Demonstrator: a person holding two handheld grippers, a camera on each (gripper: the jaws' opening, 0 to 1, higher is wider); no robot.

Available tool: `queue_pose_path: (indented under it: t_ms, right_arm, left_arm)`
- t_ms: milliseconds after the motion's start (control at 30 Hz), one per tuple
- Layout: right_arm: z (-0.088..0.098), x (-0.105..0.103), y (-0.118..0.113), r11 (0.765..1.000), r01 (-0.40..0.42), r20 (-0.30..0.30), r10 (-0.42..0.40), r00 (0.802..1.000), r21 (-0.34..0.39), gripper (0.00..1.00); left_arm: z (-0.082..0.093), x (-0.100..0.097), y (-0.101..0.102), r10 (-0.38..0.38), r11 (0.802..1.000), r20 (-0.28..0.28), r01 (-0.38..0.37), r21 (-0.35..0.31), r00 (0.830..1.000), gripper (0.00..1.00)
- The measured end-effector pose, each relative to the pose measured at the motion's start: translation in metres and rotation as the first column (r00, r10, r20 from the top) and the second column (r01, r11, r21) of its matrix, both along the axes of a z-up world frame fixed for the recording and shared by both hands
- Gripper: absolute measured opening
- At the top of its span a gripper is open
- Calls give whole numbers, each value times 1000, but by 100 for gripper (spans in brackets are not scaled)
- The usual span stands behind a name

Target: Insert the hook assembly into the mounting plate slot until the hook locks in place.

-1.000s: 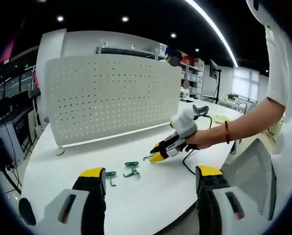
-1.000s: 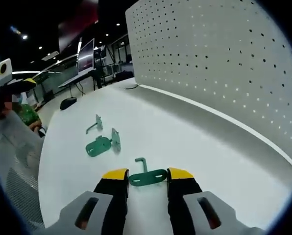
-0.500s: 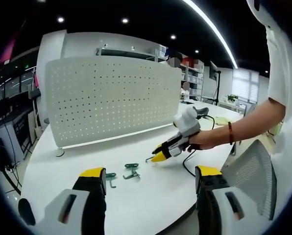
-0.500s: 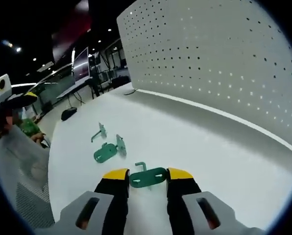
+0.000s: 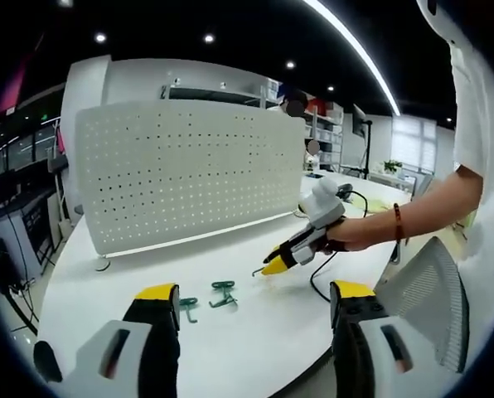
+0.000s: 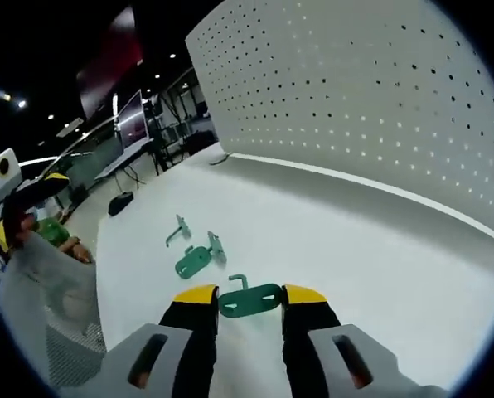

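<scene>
Between right gripper [image 6: 249,300] fingers, green hook [image 6: 249,299], ends hidden

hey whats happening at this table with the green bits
A person works with a claw in each hand. The right claw is shut on a green hook piece and holds it up above the white table, in front of the pegboard panel. Two more green pieces lie on the table. The left claw is open and holds nothing.

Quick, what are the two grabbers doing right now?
Left gripper: open, holding nothing.
Right gripper: shut on a green hook.
</scene>
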State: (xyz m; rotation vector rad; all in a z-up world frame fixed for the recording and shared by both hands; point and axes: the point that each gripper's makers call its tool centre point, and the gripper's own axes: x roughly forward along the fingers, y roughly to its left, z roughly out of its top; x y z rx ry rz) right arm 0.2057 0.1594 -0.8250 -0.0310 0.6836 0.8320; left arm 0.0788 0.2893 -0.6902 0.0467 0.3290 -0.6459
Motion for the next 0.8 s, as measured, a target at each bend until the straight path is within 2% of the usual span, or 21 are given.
queue_pose_path:
  t_ms: [233, 333, 400, 500, 800]
  right_arm:
    - [7, -5, 3, 1000, -9, 14, 9, 1000, 14, 29]
    - [14, -7, 4, 999, -18, 21, 17, 1000, 29, 29]
    - [19, -9, 8, 998, -49, 46, 47, 998, 38, 29]
    - [24, -9, 7, 998, -50, 42, 48, 998, 33, 29]
    - [46, -13, 14, 995, -61, 57, 57, 997, 80, 29]
  left_arm:
    - [2, -2, 2, 20, 1000, 5, -20, 4, 1000, 76]
    - [3, -2, 2, 28, 1000, 9, -28, 7, 1000, 76]
    - [5, -2, 2, 33, 999, 13, -33, 5, 999, 76]
    - [7, -1, 0, 40, 999, 20, -40, -1, 999, 77]
    - [13, -5, -1, 43, 999, 48, -44, 4, 998, 79]
